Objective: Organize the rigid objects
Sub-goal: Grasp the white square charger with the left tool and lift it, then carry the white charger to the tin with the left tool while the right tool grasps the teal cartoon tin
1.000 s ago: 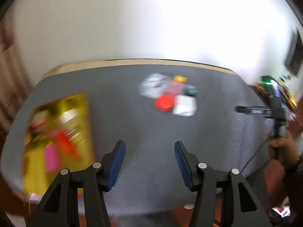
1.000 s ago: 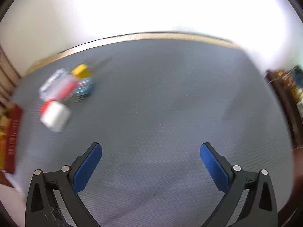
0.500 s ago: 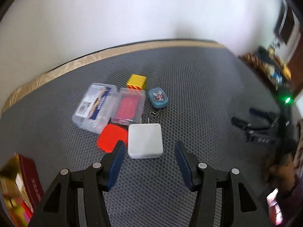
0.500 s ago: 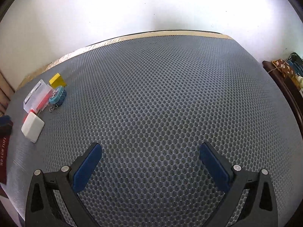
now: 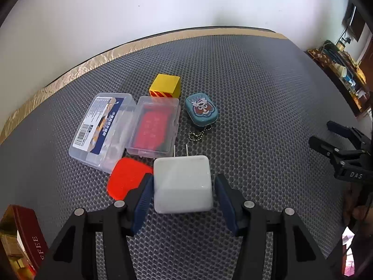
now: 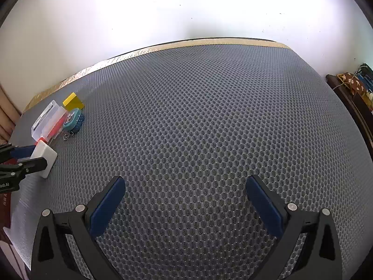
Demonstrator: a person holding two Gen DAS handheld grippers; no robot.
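A white plug-in charger lies on the grey mesh mat, its prongs pointing away. My left gripper straddles it and its jaws are closing: the left pad is at the charger's side, while a thin gap shows at the right pad. Beside the charger lie a red flat piece, an open clear plastic case, a yellow block and a teal keychain tin. My right gripper hangs open and empty over bare mat, far right of the group.
A red and gold box sits at the mat's near left corner. A tan table edge runs along the white wall behind. Dark furniture with clutter stands to the right. A hand holds the right gripper's handle.
My left gripper swung from the gold box over to the object group, sank around the white charger, and its jaws narrowed. The right gripper barely shifted.
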